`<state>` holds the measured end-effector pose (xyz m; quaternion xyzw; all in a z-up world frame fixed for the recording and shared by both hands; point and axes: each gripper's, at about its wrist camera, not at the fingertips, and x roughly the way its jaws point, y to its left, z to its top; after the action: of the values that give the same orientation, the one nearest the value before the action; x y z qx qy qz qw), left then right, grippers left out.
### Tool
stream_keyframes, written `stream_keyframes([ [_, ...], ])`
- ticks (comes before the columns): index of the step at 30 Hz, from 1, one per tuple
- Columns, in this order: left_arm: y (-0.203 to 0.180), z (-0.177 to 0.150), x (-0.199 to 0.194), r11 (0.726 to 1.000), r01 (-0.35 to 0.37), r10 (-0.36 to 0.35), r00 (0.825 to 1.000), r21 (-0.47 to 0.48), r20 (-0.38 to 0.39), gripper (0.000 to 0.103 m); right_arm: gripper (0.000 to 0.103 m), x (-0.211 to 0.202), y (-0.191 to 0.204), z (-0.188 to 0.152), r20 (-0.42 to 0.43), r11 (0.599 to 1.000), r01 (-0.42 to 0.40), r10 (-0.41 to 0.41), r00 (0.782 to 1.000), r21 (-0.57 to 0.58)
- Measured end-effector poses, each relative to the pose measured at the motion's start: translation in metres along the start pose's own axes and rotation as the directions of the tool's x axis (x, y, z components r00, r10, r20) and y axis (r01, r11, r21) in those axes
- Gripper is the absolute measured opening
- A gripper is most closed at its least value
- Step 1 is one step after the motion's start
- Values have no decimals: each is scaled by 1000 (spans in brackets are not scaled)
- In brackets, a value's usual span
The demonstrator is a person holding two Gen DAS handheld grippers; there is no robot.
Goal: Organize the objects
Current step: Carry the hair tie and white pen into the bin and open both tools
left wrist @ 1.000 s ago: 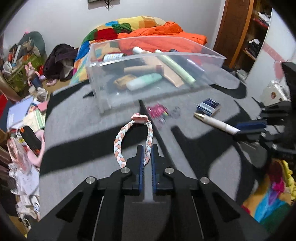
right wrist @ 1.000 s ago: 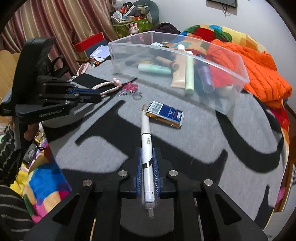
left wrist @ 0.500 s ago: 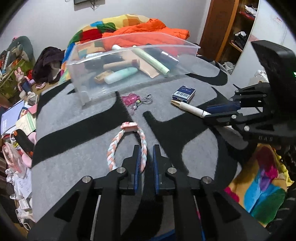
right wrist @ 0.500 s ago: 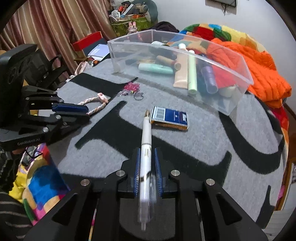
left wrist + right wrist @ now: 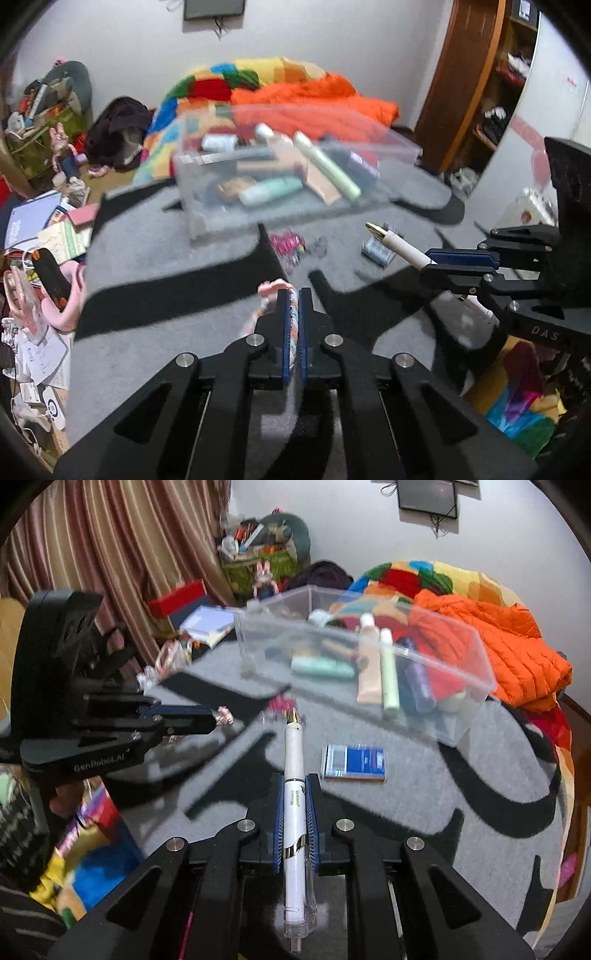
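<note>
We've got the left gripper (image 5: 294, 295) pinching the braided bracelet (image 5: 291, 325), and the right gripper (image 5: 294, 781) clamped on the white pen (image 5: 293, 775), both up off the grey bench (image 5: 424, 805), clear bin (image 5: 461, 686) at the far side.

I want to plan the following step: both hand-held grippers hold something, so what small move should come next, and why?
Probably carry both toward the clear bin: the right hand-held gripper clamps the white pen, the left hand-held gripper clamps the braided bracelet, and similar items already lie inside.
</note>
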<state>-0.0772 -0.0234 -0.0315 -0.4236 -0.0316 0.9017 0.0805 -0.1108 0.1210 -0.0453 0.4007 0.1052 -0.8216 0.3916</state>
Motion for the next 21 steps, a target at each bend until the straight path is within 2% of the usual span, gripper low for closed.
stream_keyframes([
  [11,14,29,-36,999,8,-2,992,-47,123,3,10,-29,-23,40,135,995,32,-44,990,89],
  [15,16,43,-43,998,-5,14,985,-56,173,3,10,-34,-34,56,172,992,50,-71,983,120],
  [21,20,71,-38,996,-52,66,976,-69,207,3,10,-29,-53,89,195,983,124,-149,969,137],
])
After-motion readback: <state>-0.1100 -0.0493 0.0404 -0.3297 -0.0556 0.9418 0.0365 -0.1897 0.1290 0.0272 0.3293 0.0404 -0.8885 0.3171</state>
